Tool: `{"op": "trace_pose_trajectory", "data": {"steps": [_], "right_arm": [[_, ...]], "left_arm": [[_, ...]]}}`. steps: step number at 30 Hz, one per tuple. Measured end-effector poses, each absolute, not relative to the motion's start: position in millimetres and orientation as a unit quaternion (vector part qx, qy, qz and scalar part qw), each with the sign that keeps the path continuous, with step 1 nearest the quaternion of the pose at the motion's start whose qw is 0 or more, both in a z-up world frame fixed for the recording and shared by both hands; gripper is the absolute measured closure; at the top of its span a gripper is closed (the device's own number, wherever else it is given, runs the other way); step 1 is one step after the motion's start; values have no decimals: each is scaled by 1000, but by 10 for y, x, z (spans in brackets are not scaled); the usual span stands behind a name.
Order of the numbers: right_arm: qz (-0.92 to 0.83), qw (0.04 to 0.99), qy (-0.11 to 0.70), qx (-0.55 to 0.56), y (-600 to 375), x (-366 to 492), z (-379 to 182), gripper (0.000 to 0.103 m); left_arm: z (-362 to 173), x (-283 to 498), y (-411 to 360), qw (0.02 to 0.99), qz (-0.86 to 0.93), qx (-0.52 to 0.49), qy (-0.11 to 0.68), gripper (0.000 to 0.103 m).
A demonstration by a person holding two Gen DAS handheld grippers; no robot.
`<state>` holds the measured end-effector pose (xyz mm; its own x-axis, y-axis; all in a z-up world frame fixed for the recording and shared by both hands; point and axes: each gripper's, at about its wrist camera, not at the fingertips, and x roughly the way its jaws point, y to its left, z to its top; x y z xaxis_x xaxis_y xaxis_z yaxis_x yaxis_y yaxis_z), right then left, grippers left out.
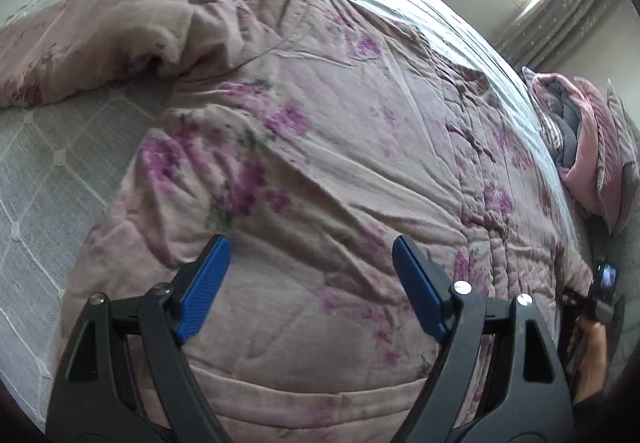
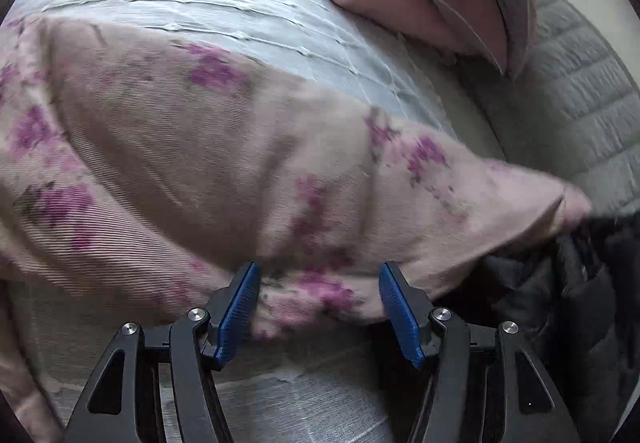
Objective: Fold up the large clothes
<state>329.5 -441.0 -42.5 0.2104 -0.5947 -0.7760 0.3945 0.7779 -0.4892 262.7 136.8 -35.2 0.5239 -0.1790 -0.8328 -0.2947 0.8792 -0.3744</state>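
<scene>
Bed (image 1: 36,179) carries floral quilt (image 1: 320,147); left hand-held gripper (image 1: 311,247) and right hand-held gripper (image 2: 319,271) both spread wide, gripping nothing.

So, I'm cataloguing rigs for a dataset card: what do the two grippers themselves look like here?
Both look alike. The left gripper and right gripper each have black plastic linkage arms with triangular cut-outs, silver round pivot bolts, and flat blue ribbed pads on the fingers. No cables or markings show. In the left wrist view, the right gripper's far body carries a small lit screen.
</scene>
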Motion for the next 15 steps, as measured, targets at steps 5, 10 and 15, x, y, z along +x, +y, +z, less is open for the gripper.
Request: {"op": "trace_pose_trajectory", "data": {"steps": [5, 10, 15], "right_arm": [[-360, 765, 512, -153, -4216, 3141, -82, 36], [-300, 834, 462, -29, -3717, 2585, 356, 32], [-196, 864, 462, 41, -2988, 1983, 194, 25]], "left_arm": [[-297, 2613, 1638, 826, 24, -300, 476, 20], [-163, 2526, 2018, 834, 75, -308, 452, 20], [-165, 2290, 2630, 823, 128, -350, 429, 20]]}}
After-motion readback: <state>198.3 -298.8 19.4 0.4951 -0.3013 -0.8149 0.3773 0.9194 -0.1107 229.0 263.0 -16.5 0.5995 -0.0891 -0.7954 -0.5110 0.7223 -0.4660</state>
